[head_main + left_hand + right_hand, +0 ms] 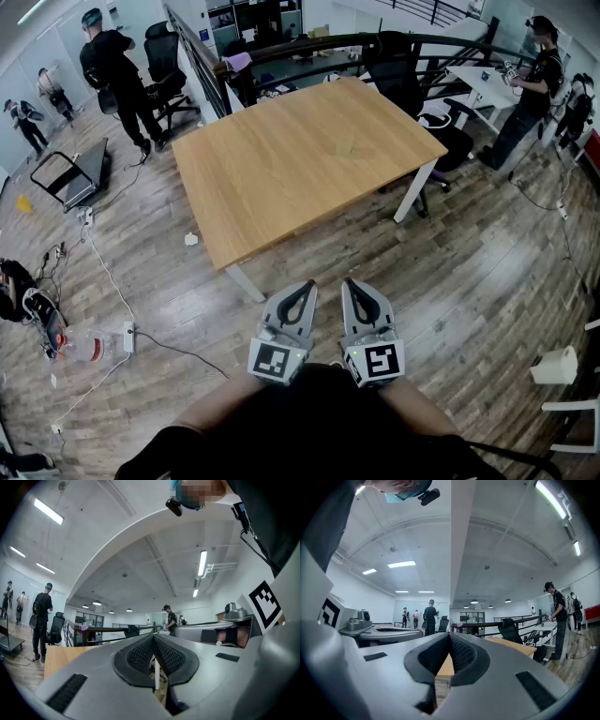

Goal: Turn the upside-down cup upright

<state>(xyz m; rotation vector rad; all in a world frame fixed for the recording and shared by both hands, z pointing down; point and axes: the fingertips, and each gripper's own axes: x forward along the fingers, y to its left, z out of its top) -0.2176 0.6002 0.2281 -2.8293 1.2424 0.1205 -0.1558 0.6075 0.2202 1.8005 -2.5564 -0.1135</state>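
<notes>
A small pale cup (pixel 345 147) stands on the wooden table (pixel 281 178), right of the middle; it is too small to tell which way up it is. Both grippers are held close to my body, well short of the table's near corner. My left gripper (pixel 307 285) is shut with nothing in it, and the right gripper (pixel 349 283) beside it is shut and empty too. In the left gripper view the jaws (pixel 153 637) meet at their tips and point level at the table edge. The right gripper view shows the same closed jaws (pixel 450 635). Neither gripper view shows the cup.
Wooden floor lies between me and the table. Cables and a power strip (pixel 128 336) run along the floor at left, beside a flat cart (pixel 75 173). Black office chairs (pixel 412 89) stand behind and right of the table. Several people stand around the room's edges.
</notes>
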